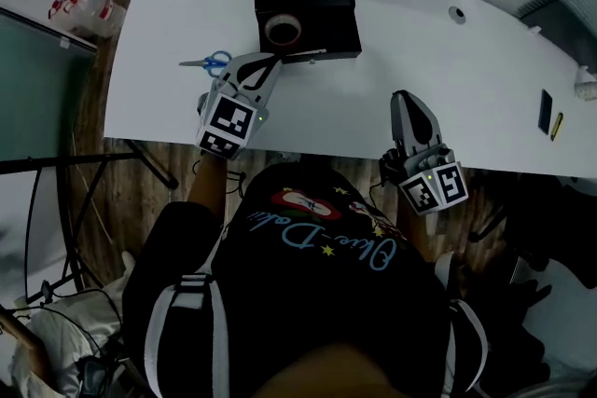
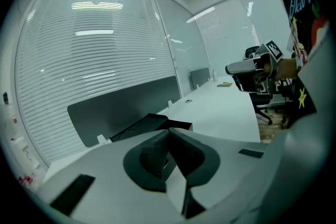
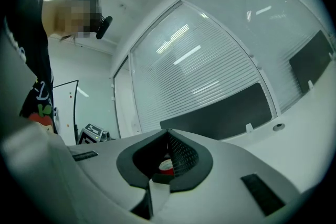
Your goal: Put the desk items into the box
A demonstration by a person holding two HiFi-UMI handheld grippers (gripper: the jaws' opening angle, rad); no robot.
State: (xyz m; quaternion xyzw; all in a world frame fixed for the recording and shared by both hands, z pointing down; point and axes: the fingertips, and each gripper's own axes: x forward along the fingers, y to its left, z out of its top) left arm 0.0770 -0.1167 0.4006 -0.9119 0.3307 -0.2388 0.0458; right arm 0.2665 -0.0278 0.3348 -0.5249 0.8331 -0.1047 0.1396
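An open black box [image 1: 322,0] stands at the back middle of the white desk [image 1: 466,79], with a roll of tape [image 1: 283,31] inside it. Blue-handled scissors [image 1: 213,62] lie left of the box. My left gripper [image 1: 271,61] hovers at the box's front left corner with its jaws tip to tip. A thin pale stick [image 1: 308,55] runs along the box's front edge beside the tips; whether it is held I cannot tell. In the left gripper view the box [image 2: 142,126] lies just past the tips [image 2: 168,131]. My right gripper [image 1: 403,100] is shut and empty near the desk's front edge.
A black flat item [image 1: 545,112] and a small yellow one [image 1: 557,126] lie at the desk's far right. A cable hole [image 1: 456,14] sits behind the right gripper. A dark partition [image 2: 126,107] lines the desk's far side, and an office chair [image 2: 257,99] stands beyond the desk end.
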